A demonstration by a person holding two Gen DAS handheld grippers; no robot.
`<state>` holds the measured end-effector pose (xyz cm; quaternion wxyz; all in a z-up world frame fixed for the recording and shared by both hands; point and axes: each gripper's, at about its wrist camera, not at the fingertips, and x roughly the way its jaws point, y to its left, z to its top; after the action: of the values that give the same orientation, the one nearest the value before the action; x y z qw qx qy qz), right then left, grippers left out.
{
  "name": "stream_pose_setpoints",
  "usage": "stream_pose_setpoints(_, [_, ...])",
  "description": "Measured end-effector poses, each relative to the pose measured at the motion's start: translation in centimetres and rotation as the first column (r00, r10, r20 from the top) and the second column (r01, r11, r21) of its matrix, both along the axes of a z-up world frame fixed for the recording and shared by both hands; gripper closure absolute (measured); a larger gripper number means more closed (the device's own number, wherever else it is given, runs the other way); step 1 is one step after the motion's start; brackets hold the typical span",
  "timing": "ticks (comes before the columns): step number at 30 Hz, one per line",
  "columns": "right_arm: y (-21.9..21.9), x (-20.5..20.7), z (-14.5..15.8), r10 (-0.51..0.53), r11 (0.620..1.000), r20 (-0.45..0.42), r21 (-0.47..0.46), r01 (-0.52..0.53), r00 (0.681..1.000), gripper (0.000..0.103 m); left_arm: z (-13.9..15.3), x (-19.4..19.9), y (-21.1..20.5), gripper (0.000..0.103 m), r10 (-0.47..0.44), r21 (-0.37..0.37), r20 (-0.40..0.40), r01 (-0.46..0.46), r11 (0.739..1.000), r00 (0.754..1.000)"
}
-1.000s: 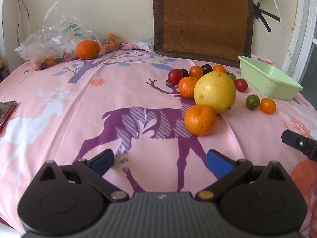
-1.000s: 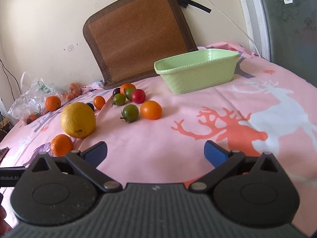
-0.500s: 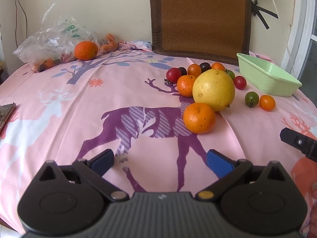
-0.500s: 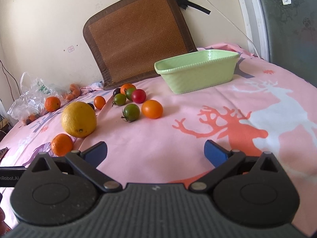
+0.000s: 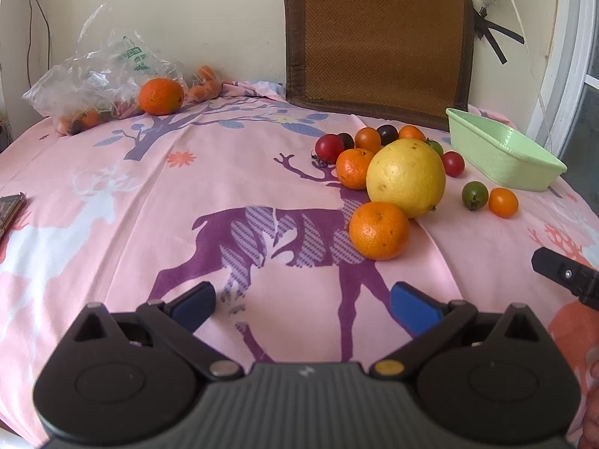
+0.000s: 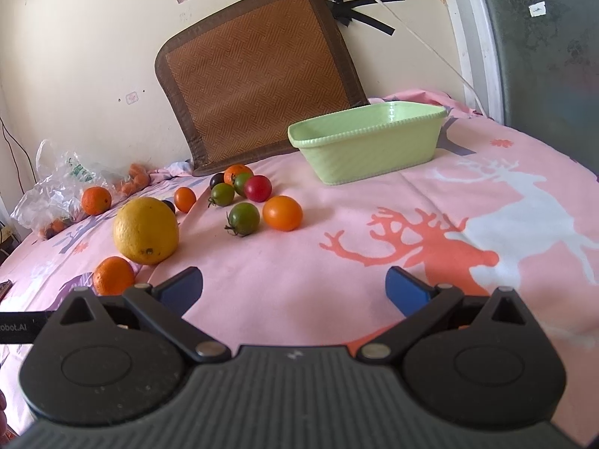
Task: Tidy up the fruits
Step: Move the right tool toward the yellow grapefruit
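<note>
Lying beyond left tool (image 5: pixel 303 305): orange (image 5: pixel 379 230)

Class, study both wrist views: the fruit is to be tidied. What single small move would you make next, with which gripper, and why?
Probably ease the right gripper forward toward the orange tomato. Its jaws are open and empty, that tomato lies loose on the cloth apart from its neighbours, and it is among the fruit nearest the empty green tub. The left gripper, also open, faces the tangerine instead.

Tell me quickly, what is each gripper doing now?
Left gripper: open, holding nothing.
Right gripper: open, holding nothing.
</note>
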<state>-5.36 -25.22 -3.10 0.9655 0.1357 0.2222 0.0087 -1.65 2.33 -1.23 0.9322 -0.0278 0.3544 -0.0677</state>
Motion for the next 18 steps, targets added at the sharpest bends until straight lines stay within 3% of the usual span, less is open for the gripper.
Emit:
stream_pose_setpoints(10, [-0.1,-0.2,0.4,-0.011,1.0,0.052,-0.029,0.013,0.999,0.0,0.1,0.0,0.1,0.0,0.02,0.075,0.092,-0.027,0.997,0.996])
stream_pose_setpoints(15, [-0.4,0.0,0.7,-0.004,0.999,0.063,-0.052,0.007,0.998,0.007,0.8,-0.3,0.3,0.0,-0.008,0.069,0.133,-0.001,0.998,0.991])
stream_pose_setpoints(18, [-1.1,0.3,1.1,0.005,0.998,0.06,-0.07,0.0,0.998,0.02,1.3,-0.2,0.3,0.001,-0.035,0.056,0.144,0.027,0.998,0.989])
